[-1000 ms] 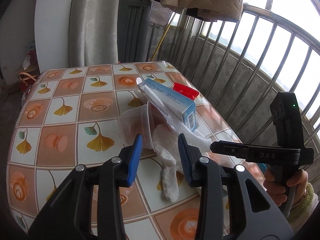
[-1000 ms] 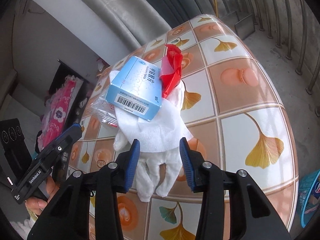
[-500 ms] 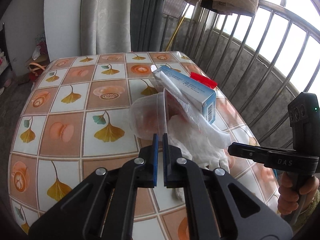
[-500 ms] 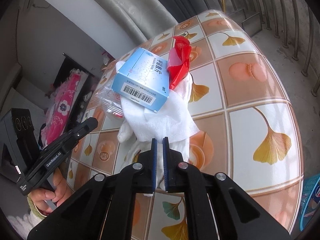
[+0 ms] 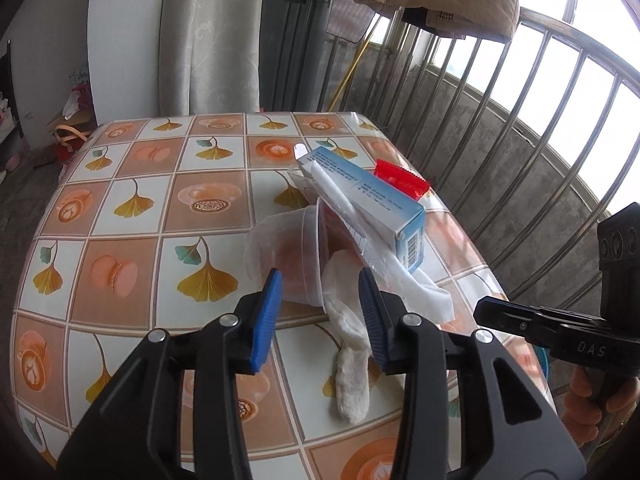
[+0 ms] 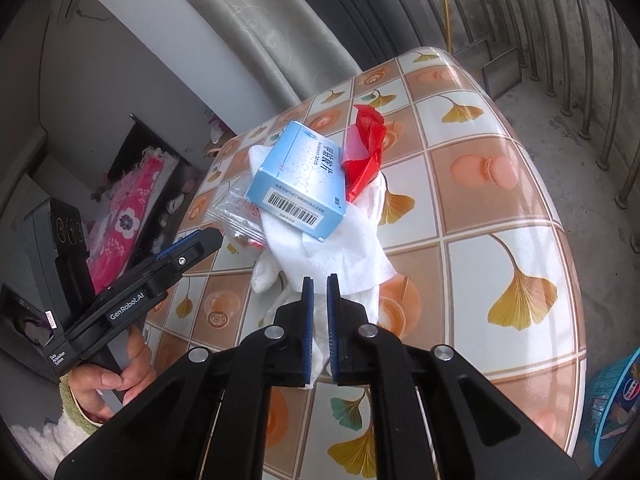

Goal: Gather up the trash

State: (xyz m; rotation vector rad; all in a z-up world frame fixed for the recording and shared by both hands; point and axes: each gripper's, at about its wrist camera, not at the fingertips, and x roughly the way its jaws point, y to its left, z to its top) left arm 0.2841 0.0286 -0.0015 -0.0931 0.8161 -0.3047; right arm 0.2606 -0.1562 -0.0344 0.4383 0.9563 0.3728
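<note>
A: Starting from the tongs: the left gripper [image 5: 320,312] was logged as apart, jaws just reopened after a full close half a second before. Nothing was clamped; the clear plastic cup [image 5: 288,256] and the white glove [image 5: 352,360] were framed between the blue pads, untouched as far as could be told.

B: And the right gripper [image 6: 319,328]?

A: Marked as nearly together, a narrow gap just reopened after the same full close. Nothing was seen pinched in that gap; the glove was only seen behind it, on the table [image 6: 500,220].

B: So both were snapped shut on air and released. Meaning for the task?

A: Judged as a sync or test click, not a grasp. No trash was collected yet. The pile was left in the middle of the table: blue box [image 6: 296,184] lying on the white tissue [image 6: 332,248], red wrapper [image 6: 364,148] touching the box, a clear bag [image 6: 236,216] under the tissue's left edge.

B: Differences against a second earlier?

A: Pile was noted as unmoved. Left jaws were returned to about the same spread; right jaws were left far narrower than before. Hands were barely shifted.

B: Anywhere for it to go?

A: A blue basket [image 6: 612,408] was spotted on the floor past the table's near right edge, judged the likely bin. The glove was judged the nearest first pick.
</note>
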